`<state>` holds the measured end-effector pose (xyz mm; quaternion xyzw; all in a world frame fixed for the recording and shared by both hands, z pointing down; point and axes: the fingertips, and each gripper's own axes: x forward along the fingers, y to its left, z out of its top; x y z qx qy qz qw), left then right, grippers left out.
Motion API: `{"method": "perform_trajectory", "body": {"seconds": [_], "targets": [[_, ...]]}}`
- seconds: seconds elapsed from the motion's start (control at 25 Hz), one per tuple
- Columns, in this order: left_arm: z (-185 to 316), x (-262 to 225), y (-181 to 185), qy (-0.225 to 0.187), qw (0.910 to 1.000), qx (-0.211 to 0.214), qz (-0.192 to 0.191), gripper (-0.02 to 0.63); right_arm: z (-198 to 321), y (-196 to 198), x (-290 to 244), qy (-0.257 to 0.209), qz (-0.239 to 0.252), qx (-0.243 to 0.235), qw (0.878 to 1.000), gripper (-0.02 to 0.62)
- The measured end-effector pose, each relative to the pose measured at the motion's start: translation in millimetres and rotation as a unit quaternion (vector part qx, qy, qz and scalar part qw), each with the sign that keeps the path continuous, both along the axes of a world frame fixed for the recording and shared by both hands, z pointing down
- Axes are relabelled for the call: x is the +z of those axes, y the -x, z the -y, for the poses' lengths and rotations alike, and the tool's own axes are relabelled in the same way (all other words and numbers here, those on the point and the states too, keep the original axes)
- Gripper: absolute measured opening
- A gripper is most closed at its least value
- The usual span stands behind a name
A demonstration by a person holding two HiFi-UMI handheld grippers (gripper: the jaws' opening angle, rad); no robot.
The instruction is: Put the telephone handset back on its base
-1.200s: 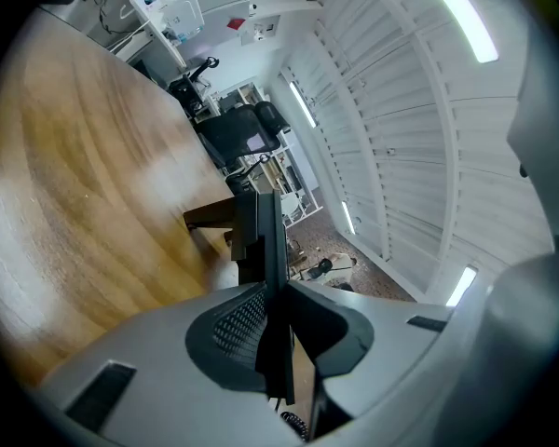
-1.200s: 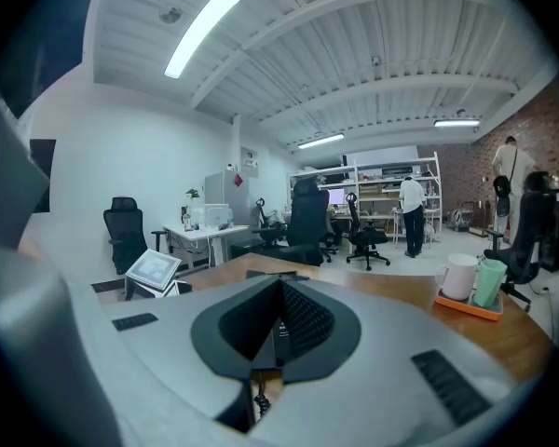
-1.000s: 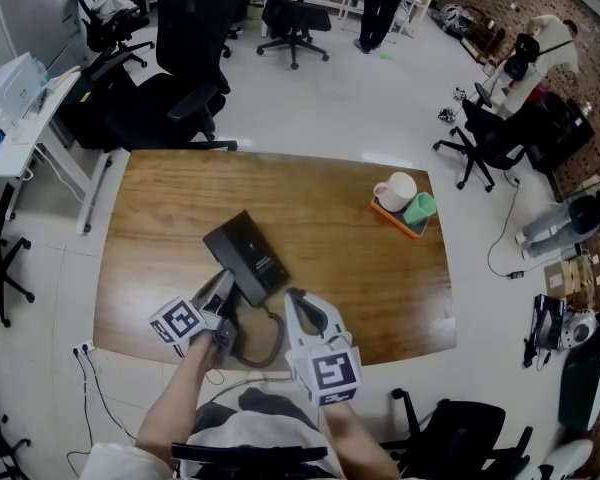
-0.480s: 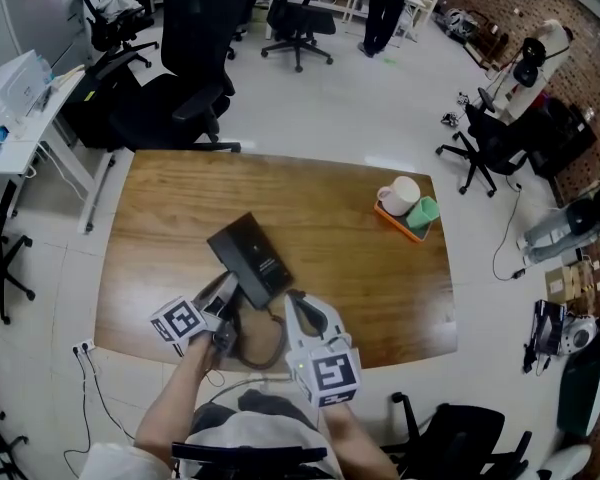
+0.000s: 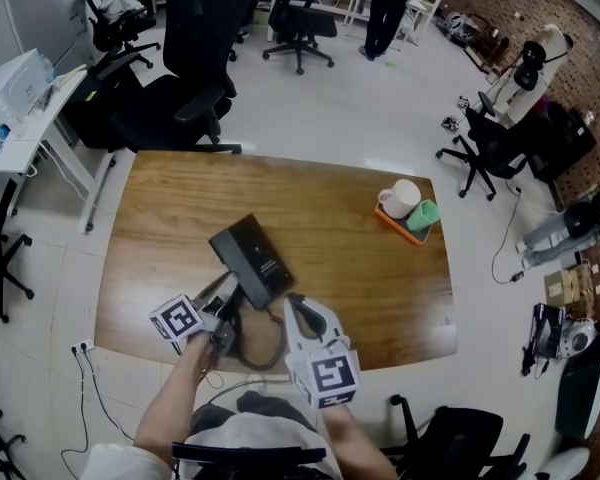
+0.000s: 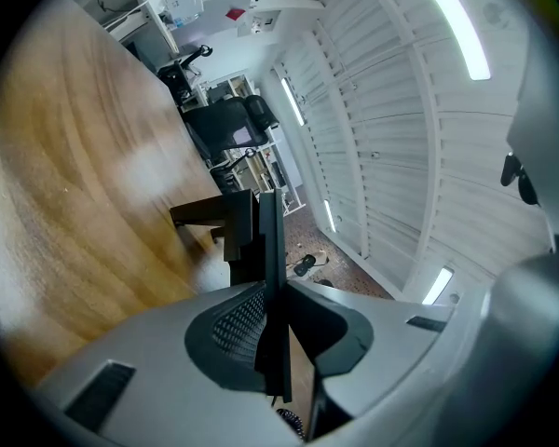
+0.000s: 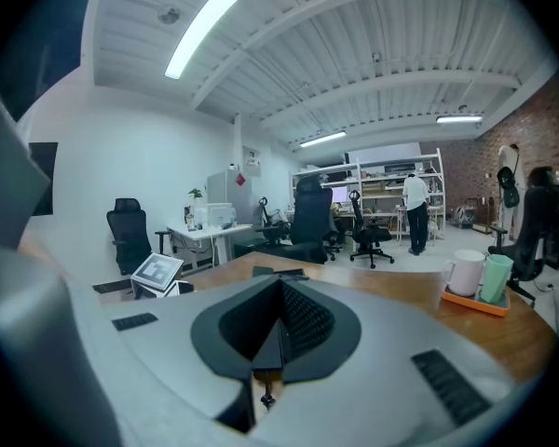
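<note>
Left gripper jaws are closing on the thin dark handset, gripped near its cord end, probably so the far end reaches the base just ahead on the bench; right gripper jaws together, empty, idle alongside.

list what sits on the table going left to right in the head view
black telephone → white mug → green cup
</note>
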<state>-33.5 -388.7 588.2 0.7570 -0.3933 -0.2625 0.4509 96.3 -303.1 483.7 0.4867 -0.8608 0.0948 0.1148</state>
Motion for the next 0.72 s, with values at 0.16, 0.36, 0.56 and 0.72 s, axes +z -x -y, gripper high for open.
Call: {"method": "perform_trajectory", "body": {"seconds": [0.16, 0.36, 0.56, 0.72], "targets": [[2.1, 8.0, 1.6, 0.014, 0.9999, 0.004, -0.002, 0.061, 1.0, 3.5, -2.5, 0.004, 0.006, 0.005, 1.0, 0.003], [2.0, 10.1, 1.6, 0.019, 0.9997, 0.002, -0.015, 0.061, 0.4, 3.6, 1.1, 0.003, -0.005, -0.004, 1.0, 0.003], [2.1, 6.8, -2.3, 0.023, 0.9994, 0.006, -0.027, 0.119, 1.1, 7.2, -5.0, 0.0, 0.006, 0.0, 1.0, 0.004], [0.4, 11.7, 1.4, 0.041, 0.9991, 0.0, -0.003, 0.13, 0.0, 7.9, -6.1, -0.002, 0.006, -0.001, 1.0, 0.005]]}}
